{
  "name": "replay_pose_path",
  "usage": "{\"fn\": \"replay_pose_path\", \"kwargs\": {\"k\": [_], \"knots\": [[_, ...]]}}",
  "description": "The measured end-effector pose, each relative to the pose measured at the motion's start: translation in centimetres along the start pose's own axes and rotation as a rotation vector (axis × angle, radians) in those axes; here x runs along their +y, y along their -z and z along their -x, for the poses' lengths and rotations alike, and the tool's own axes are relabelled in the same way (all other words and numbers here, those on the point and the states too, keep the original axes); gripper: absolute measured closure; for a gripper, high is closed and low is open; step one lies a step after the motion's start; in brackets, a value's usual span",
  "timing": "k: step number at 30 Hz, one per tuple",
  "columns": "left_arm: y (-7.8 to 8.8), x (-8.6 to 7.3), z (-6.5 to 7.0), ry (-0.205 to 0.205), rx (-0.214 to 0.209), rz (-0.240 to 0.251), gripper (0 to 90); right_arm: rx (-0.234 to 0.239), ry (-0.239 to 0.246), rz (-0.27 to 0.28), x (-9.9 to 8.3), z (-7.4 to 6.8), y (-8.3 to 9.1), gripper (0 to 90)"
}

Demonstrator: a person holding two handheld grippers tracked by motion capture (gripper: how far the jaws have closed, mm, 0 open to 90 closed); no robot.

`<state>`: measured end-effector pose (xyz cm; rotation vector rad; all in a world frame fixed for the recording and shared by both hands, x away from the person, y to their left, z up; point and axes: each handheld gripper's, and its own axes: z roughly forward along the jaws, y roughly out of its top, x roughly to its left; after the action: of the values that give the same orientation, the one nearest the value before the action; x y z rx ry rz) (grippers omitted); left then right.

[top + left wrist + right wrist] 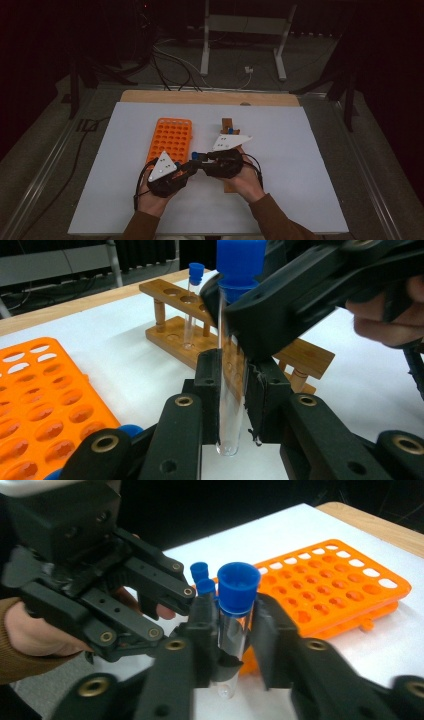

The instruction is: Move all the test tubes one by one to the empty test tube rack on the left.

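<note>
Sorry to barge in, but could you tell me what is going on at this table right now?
A person holds one clear test tube with a blue cap between both tools: the left gripper clamps its lower part and the right gripper closes around it just under the cap. An orange rack lies to the left, and a wooden rack behind holds another capped tube.
</note>
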<state>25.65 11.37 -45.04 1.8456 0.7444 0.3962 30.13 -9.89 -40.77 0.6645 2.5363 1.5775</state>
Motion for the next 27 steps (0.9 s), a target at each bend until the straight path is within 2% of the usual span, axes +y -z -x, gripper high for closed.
{"fn": "replay_pose_path", "kwargs": {"k": [5,7,9,14,19,22,27], "knots": [[0.2,-0.2,-0.5,0.026,0.005,0.004,78.0,-0.005,-0.008,0.020,-0.1,0.6,1.1,54.0],[0.4,-0.3,-0.6,0.036,0.006,0.006,78.1,-0.037,-0.002,0.014,-0.2,0.8,1.4,48.6],[0.6,-0.3,-0.7,0.035,0.008,0.004,78.1,-0.045,-0.010,0.020,-0.4,1.0,1.8,42.8],[1.4,-0.4,-0.8,0.036,0.007,0.005,78.1,-0.099,-0.010,0.025,-1.0,1.5,2.7,29.2],[2.7,-0.6,-1.5,0.045,0.021,0.014,78.1,-0.159,-0.010,0.006,-1.7,2.1,3.1,18.2],[3.4,-0.7,-2.1,0.057,0.020,0.022,78.1,-0.185,-0.027,0.022,-2.3,2.6,3.5,14.7],[4.5,-0.7,-2.7,0.048,-0.010,0.032,78.2,-0.215,-0.055,0.043,-3.0,3.3,4.4,7.4]]}}
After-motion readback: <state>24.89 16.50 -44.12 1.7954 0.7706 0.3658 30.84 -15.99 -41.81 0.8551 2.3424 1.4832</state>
